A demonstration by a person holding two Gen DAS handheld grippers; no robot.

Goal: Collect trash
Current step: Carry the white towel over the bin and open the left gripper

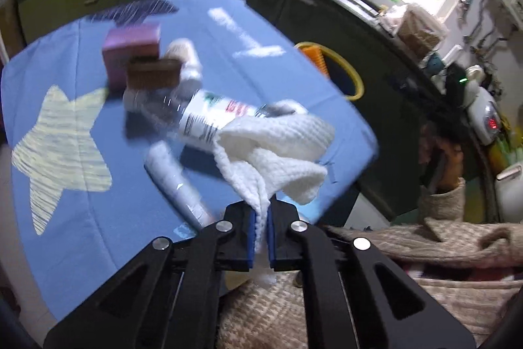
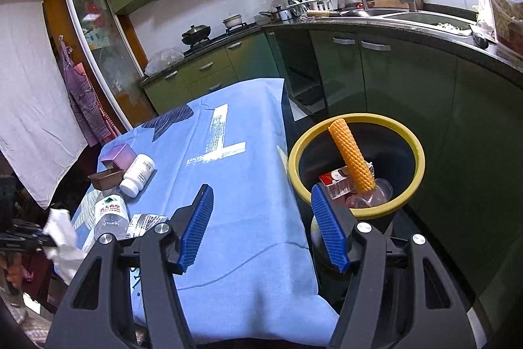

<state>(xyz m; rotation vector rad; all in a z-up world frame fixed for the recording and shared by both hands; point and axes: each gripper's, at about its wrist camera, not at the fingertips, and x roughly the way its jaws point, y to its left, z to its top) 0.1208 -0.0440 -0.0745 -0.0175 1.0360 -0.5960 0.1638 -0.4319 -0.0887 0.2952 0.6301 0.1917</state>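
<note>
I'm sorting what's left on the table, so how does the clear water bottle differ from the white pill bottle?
The water bottle is clear plastic with a white label; the pill bottle is opaque white. The water bottle looks larger than the pill bottle. The water bottle lies near the table's front edge, beside the left gripper holding a white paper towel; the pill bottle lies farther back, by the purple box. Both lie on their sides on the blue tablecloth.

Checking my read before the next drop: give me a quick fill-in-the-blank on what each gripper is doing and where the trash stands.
1. The left gripper is shut on a white ____.
2. The right gripper is ____ and holds nothing.
3. The orange foam roll leans inside the yellow-rimmed ____.
4. The clear water bottle lies on the ____ tablecloth.

Missing words: paper towel; open; bin; blue
</note>
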